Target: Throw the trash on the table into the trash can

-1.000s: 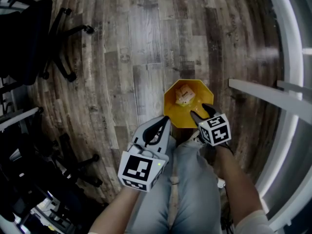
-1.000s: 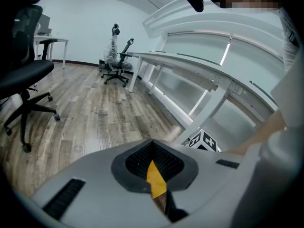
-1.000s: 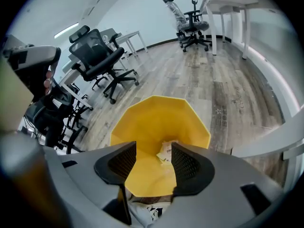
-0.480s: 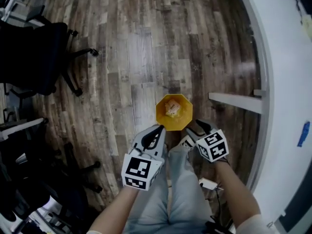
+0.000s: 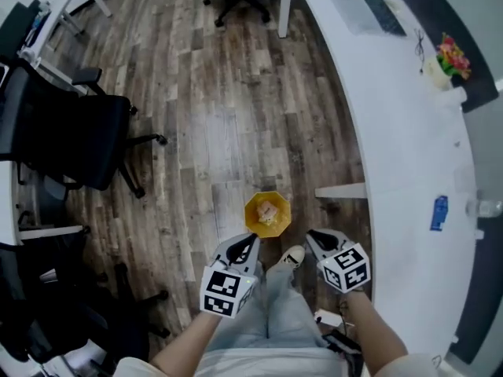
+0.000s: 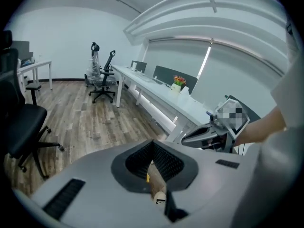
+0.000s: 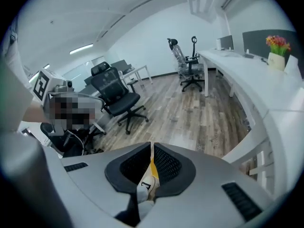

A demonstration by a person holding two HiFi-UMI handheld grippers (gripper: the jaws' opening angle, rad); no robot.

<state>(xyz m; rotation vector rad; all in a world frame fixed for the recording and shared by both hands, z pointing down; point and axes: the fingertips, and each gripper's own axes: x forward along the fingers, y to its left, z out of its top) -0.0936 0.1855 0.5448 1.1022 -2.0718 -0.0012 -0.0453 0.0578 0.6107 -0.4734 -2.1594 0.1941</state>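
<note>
Legs: your blue jeans (image 5: pixel 267 320) fill the bottom edge of the head view. One pale shoe (image 5: pixel 292 256) stands on the floor between the two grippers.
Left gripper: your left gripper (image 5: pixel 250 243) is held above your left thigh and points forward and down. Its jaws meet at the tips and grip nothing. In the left gripper view, only floor, a yellow sliver and the shoe show through the slit behind the tips.
Right gripper: your right gripper (image 5: pixel 312 236) is held level with the left one, on the other side of the shoe. Its jaws have just been closing and now stand together with nothing between them.
Trash can: the yellow eight-sided trash can (image 5: pixel 277 229) stands on the brown wood-plank floor (image 5: pixel 212 132) just ahead of the shoe. It sits a little beyond the two sets of jaw tips and touches neither.
Trash: a piece of crumpled pale trash (image 5: pixel 267 210) lies inside the can, near its middle.
Table: the long white tabletop (image 5: pixel 393 132) curves along the right of the head view, with its floor-side edge near the can.
Blue object: a small flat blue object (image 5: pixel 438 213) lies on the tabletop, well in from the floor-side edge. You cannot tell what it is.
Chair: a black office chair on castors (image 5: pixel 78 140) stands at the left, well apart from the can.
Flowers: a pot of red and yellow flowers (image 5: pixel 449 53) stands near the tabletop's outer edge, farthest from you.
</note>
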